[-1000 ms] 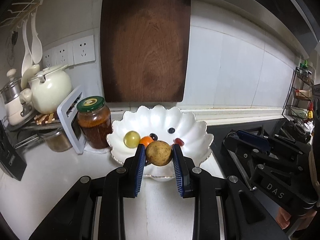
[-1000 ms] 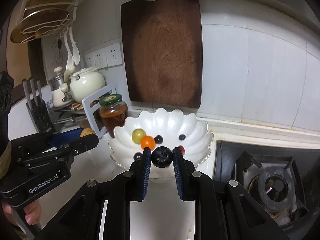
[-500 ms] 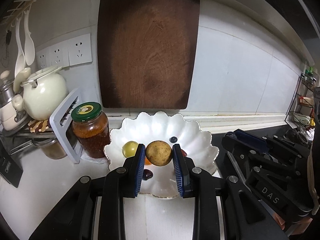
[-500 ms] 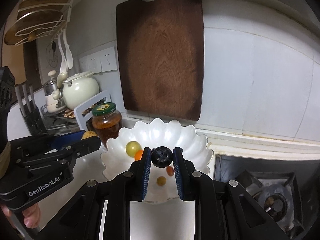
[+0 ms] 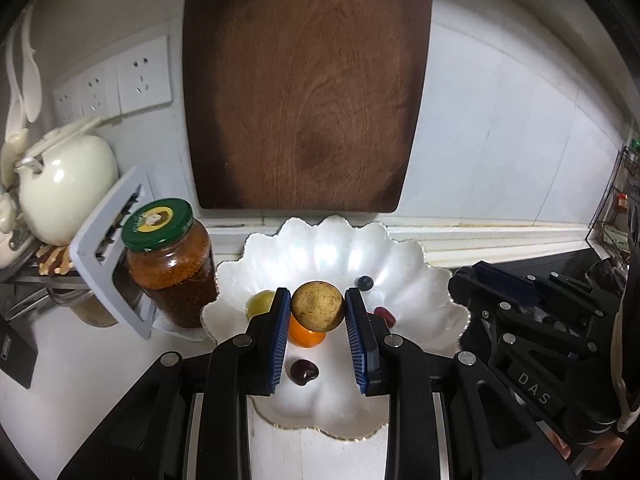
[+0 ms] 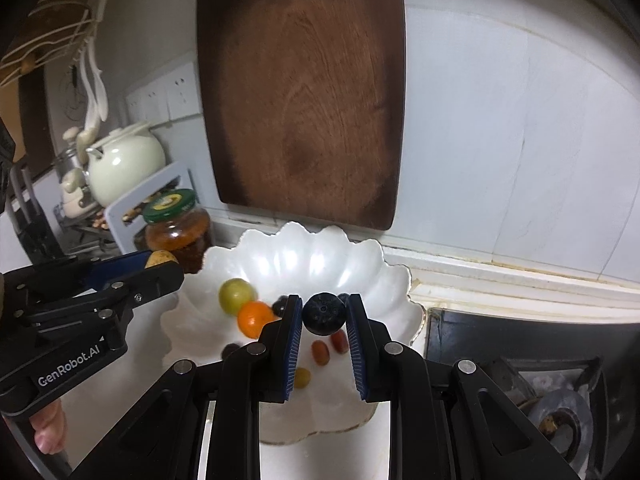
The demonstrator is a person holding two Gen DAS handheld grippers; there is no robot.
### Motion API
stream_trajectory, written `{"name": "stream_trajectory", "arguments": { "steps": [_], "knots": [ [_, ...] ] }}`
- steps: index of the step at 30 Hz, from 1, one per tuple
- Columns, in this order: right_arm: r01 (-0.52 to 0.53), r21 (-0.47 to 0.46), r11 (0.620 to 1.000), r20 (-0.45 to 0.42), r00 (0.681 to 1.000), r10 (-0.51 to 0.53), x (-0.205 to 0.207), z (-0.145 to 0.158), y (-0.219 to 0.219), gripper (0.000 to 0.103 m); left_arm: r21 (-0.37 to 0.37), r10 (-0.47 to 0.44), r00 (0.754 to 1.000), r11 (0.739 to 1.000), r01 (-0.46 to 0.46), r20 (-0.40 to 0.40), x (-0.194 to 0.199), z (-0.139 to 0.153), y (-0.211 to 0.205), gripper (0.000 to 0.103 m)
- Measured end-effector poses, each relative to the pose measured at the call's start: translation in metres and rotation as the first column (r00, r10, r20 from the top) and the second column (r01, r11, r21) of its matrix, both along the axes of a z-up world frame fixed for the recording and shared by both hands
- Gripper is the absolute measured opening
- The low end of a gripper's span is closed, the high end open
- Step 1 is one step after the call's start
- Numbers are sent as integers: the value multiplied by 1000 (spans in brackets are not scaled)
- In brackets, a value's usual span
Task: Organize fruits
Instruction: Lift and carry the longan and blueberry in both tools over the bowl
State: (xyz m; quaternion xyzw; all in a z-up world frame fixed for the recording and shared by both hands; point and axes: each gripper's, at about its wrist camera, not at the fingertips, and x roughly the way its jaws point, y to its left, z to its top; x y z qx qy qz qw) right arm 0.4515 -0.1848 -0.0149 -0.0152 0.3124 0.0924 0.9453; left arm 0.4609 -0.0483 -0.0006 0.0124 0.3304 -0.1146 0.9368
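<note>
Left tongs point(image 5: 318, 312) clamp a firm, light brown longan point(image 5: 317, 305); right tongs point(image 6: 324, 314) pinch a soft blueberry point(image 6: 324, 313) that bruises easily, over the scalloped bowl point(image 5: 400, 248).

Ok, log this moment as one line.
left gripper: shut on round brown fruit | right gripper: shut on dark blueberry | both over white scalloped bowl | release: not yet
</note>
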Motion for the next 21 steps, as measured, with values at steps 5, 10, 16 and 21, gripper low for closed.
{"name": "stream_trajectory", "arguments": {
  "steps": [5,10,16,21],
  "knots": [
    [7,-14,1000,-41,999,-8,23,-10,-2,24,21,-5,999,1000,6,-32,22,-9,-5,28],
    [7,-16,1000,-85,996,-8,44,-20,-2,24,36,-5,998,999,7,-66,42,-17,-9,28],
    [4,-16,1000,-140,990,-7,70,-30,-3,24,35,1,992,999,3,-127,69,-30,-8,28],
    [6,-21,1000,-184,983,-9,88,-39,-3,24,49,2,981,999,8,-194,91,-45,-10,28]
  ]
}}
